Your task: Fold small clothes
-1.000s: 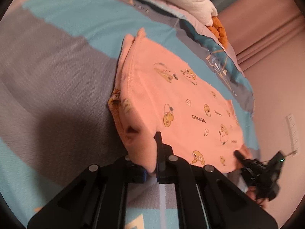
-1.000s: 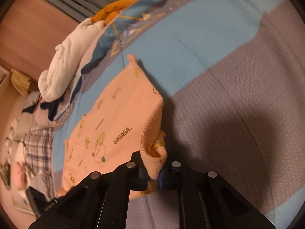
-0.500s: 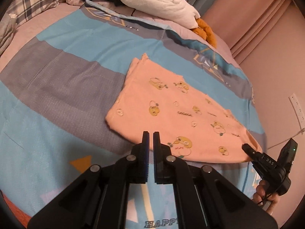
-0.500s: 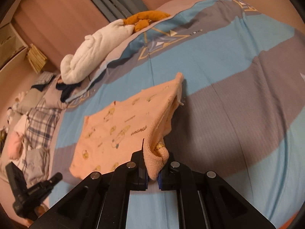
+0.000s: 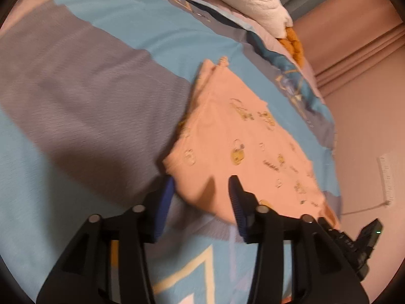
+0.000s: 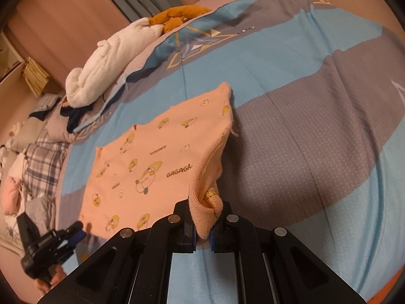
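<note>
A small peach garment [image 5: 243, 147] with yellow cartoon prints and "GAGAGA" lettering lies on the striped bedspread [image 5: 76, 96]. My left gripper [image 5: 201, 186] is open, its jaws spread on either side of the garment's near corner, holding nothing. My right gripper [image 6: 202, 238] is shut on the ribbed hem of the same garment [image 6: 152, 162] and lifts that corner a little off the bed. The right gripper also shows at the left wrist view's lower right [image 5: 351, 243]; the left gripper shows at the right wrist view's lower left [image 6: 73, 230].
A white rolled blanket [image 6: 111, 60] and an orange plush [image 6: 177, 15] lie at the head of the bed. A plaid pillow [image 6: 43, 162] and loose clothes lie to the left. A pink wall [image 5: 367, 116] with a socket is to the right.
My left gripper let go of the garment's corner, which dropped flat, then opened wide and moved back close to that corner. My right gripper keeps its hold on the hem.
</note>
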Demonstrator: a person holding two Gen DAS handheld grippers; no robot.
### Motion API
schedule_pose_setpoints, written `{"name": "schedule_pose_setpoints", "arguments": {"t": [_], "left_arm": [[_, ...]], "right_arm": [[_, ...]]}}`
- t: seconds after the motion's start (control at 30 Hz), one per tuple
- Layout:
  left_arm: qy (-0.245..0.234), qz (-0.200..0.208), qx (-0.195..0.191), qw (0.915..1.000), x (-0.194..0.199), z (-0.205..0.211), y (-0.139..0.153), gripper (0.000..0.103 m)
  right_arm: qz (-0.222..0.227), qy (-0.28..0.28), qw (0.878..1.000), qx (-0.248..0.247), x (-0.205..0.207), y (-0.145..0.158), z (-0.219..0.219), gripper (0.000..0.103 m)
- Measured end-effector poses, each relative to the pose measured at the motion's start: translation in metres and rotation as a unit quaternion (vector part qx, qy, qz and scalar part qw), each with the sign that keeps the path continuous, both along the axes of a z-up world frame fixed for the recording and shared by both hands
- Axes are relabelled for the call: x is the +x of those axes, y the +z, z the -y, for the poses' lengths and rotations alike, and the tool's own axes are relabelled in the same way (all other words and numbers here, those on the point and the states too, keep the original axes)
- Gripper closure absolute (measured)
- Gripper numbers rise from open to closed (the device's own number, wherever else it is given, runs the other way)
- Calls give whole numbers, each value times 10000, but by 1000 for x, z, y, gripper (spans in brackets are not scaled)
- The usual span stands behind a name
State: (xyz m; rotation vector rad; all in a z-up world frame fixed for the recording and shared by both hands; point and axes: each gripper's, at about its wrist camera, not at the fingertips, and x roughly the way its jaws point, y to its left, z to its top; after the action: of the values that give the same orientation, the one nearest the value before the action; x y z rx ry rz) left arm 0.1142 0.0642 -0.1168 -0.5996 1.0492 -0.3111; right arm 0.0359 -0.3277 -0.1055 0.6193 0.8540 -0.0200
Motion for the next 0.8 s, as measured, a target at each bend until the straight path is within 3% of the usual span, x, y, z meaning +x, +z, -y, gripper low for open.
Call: {"name": "schedule_pose_setpoints", "arguments": {"t": [0.03, 0.17, 0.27, 0.33, 0.5, 0.67, 0.8], "left_arm": [[-102, 50, -182, 9998, 6, 1, -4, 57], [-23, -118, -183, 9998, 23, 2, -16, 62], [52, -226, -392, 9990, 31, 2, -20, 74], [16, -227, -409, 9989, 33, 4, -20, 88], [-2, 196, 4, 9998, 18, 16, 4, 92], [-335, 547, 52, 9979, -6, 29, 34, 92], [-487, 526, 73, 9974, -29, 32, 41, 92]], "right_arm": [[-29, -8, 10000, 2, 1, -1, 0, 95], [-98, -18, 9999, -34, 3, -4, 0, 95], [-124, -42, 9999, -1, 5, -6, 1, 95], [-140, -62, 9999, 34, 5, -7, 2, 95], [-120, -66, 9999, 25, 6, -7, 2, 95], [-44, -141, 9998, -92, 1, -2, 6, 95], [12, -231, 9997, -127, -8, 2, 13, 95]]}}
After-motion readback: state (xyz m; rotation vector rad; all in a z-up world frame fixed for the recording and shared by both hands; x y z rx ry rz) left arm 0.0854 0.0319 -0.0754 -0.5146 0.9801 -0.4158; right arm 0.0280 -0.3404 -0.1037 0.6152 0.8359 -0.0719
